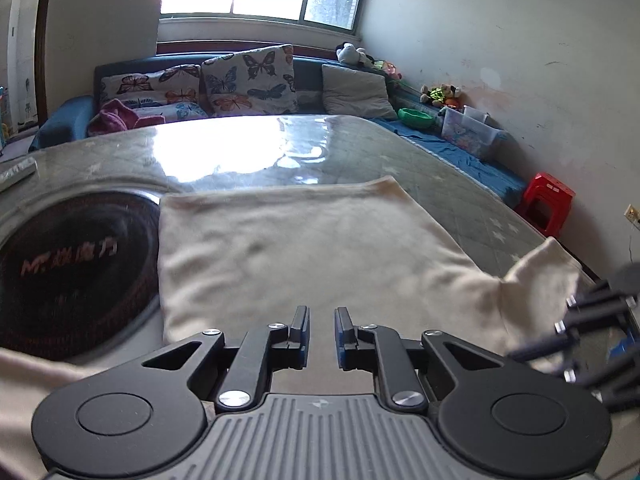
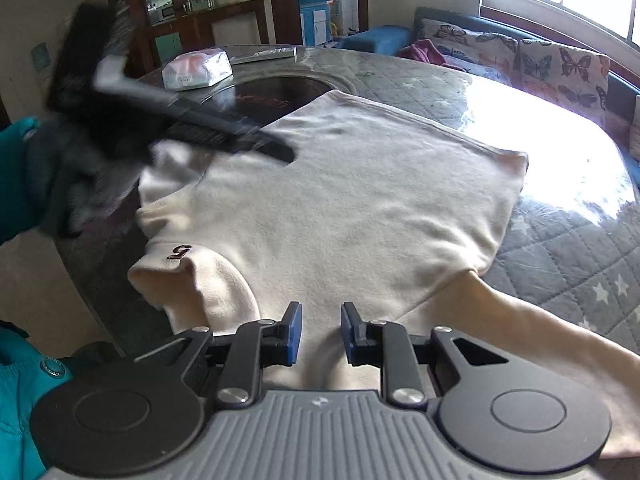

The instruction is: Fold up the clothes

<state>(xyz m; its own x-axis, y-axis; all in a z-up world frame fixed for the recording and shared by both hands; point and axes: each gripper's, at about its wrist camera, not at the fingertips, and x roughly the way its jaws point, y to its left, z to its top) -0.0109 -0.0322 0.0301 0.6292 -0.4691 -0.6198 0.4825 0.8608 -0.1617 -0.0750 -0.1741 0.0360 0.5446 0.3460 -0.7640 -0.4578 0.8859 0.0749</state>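
A cream sweatshirt (image 1: 304, 248) lies flat on the round table (image 1: 440, 168); it fills the middle of the right wrist view (image 2: 360, 208), with a small dark logo (image 2: 179, 252) near one edge and a sleeve (image 2: 532, 320) trailing off toward the lower right. My left gripper (image 1: 322, 322) is open and empty, just above the garment's near edge. My right gripper (image 2: 321, 320) is open and empty over the garment near the sleeve. The other gripper shows blurred at the right edge of the left wrist view (image 1: 592, 320) and at the upper left of the right wrist view (image 2: 192, 120).
The table has a quilted grey cover under clear plastic and a dark round centre plate (image 1: 76, 268). A tissue pack (image 2: 198, 70) lies at its far side. A sofa with butterfly cushions (image 1: 248, 80), a red stool (image 1: 546, 202) and a storage box (image 1: 472, 130) stand beyond.
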